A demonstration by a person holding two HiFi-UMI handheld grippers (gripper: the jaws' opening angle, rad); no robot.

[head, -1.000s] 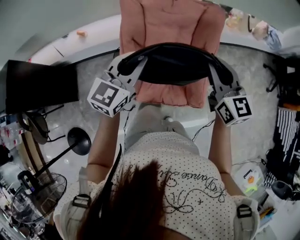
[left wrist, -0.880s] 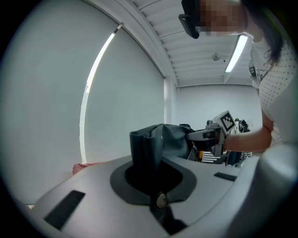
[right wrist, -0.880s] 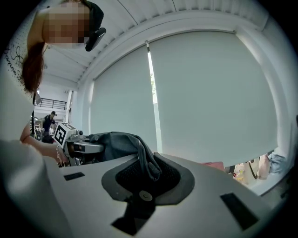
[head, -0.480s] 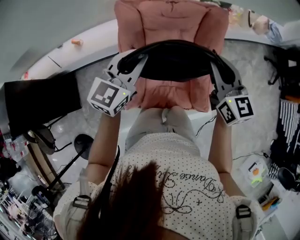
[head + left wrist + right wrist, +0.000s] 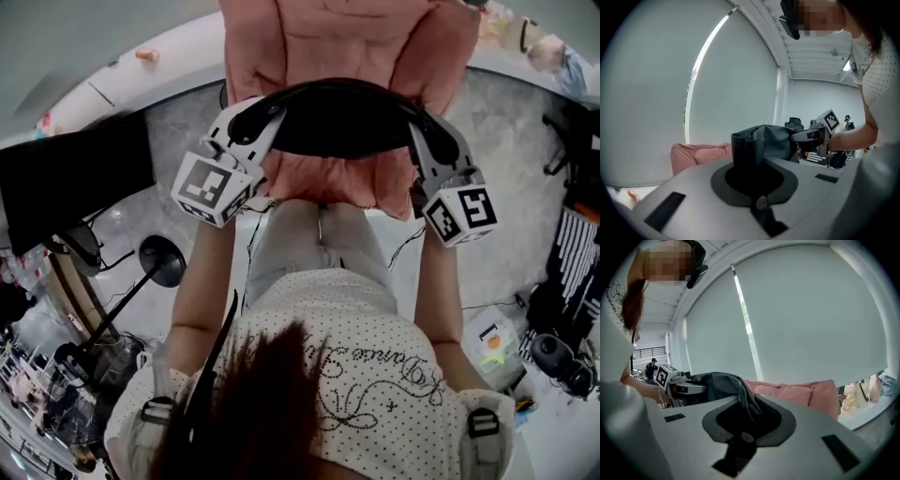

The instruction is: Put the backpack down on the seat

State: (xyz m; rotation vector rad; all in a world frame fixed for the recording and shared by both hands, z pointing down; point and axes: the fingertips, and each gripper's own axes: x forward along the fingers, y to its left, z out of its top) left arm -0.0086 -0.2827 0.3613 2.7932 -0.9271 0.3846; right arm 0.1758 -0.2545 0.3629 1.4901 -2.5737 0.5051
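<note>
Pinching the dark backpack point(image 5: 342, 127) at both ends, left gripper point(image 5: 255, 120) clamped nearly flat on its fabric and right gripper point(image 5: 424, 141) closed on a thicker fold, holds it spread and level over the pink cushioned seat point(image 5: 347, 42), likely for an even set-down.

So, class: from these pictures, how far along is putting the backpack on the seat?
Done: the left gripper and right gripper are each shut on an end of the dark backpack. In hand: it is held above the pink seat, apparently not resting on it. Left: lower it onto the seat and release.
</note>
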